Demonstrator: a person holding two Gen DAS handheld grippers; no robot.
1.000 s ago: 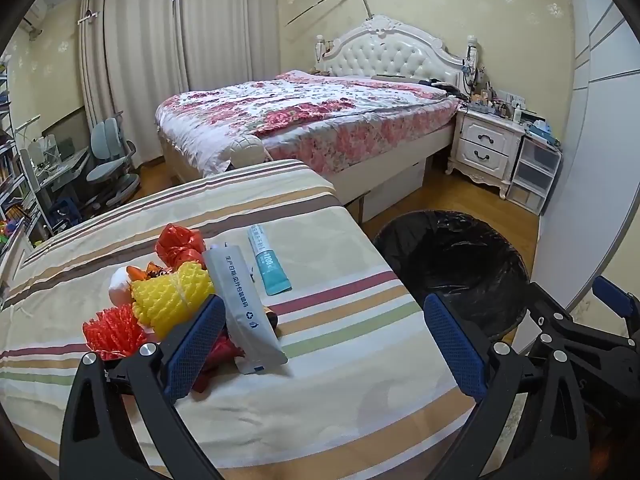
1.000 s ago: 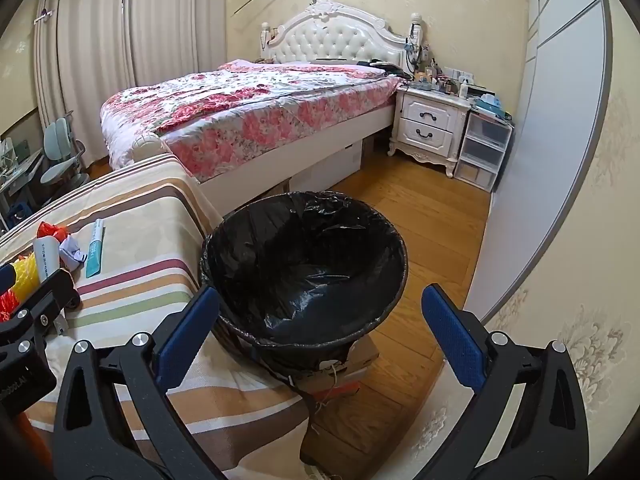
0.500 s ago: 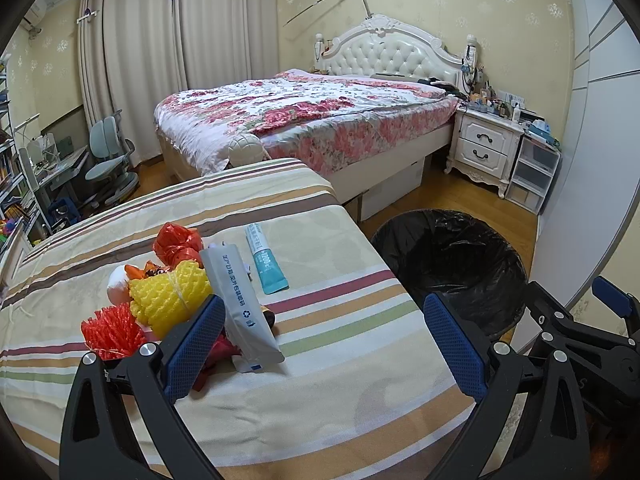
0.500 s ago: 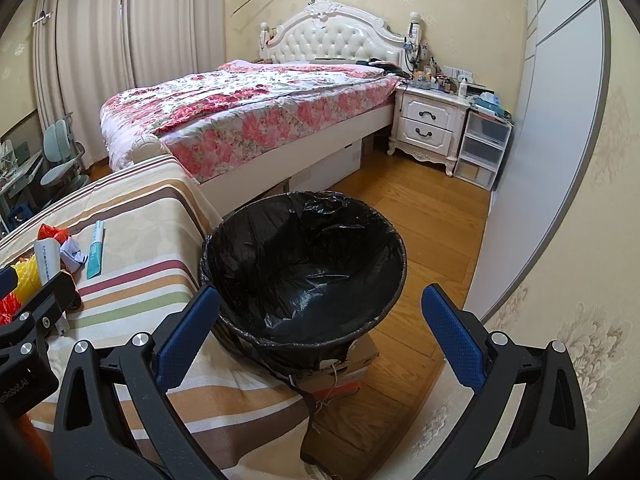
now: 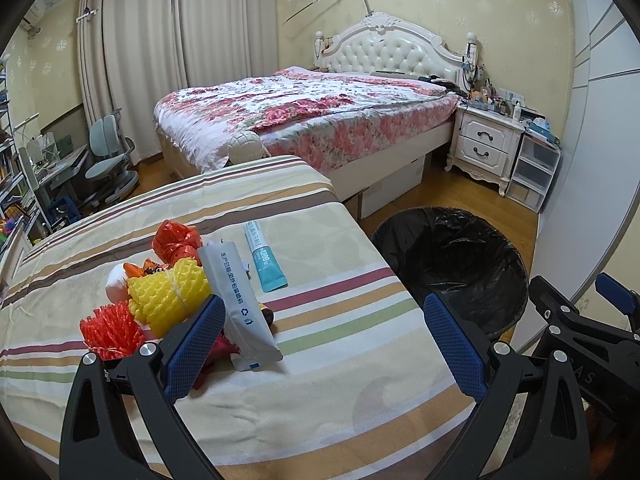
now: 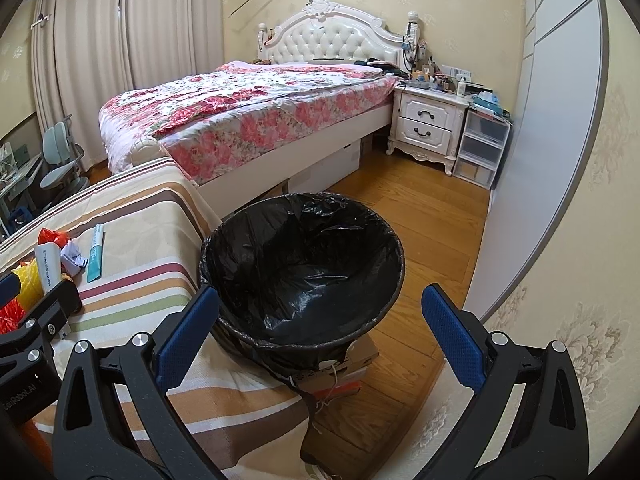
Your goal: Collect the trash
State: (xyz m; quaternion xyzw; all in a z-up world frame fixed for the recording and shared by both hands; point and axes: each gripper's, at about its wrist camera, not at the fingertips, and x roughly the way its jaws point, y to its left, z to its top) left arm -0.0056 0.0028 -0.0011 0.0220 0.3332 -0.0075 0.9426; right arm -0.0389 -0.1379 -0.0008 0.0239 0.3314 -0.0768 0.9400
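A heap of trash lies on the striped tablecloth: a grey pouch, a teal tube, yellow foam netting, red netting and a red plastic bag. My left gripper hangs open over the cloth, its left finger just in front of the heap, holding nothing. A bin with a black liner stands off the table's right edge. My right gripper is open above the bin's near rim, empty. The tube and pouch show at far left there.
A bed with a floral cover stands behind the table. A white nightstand and clear drawers sit by the right wall. Wooden floor lies beyond the bin. A desk chair is at far left.
Both views have shifted only slightly; the left gripper has eased back a little from the heap. Both grippers stay open and nothing has been picked up.
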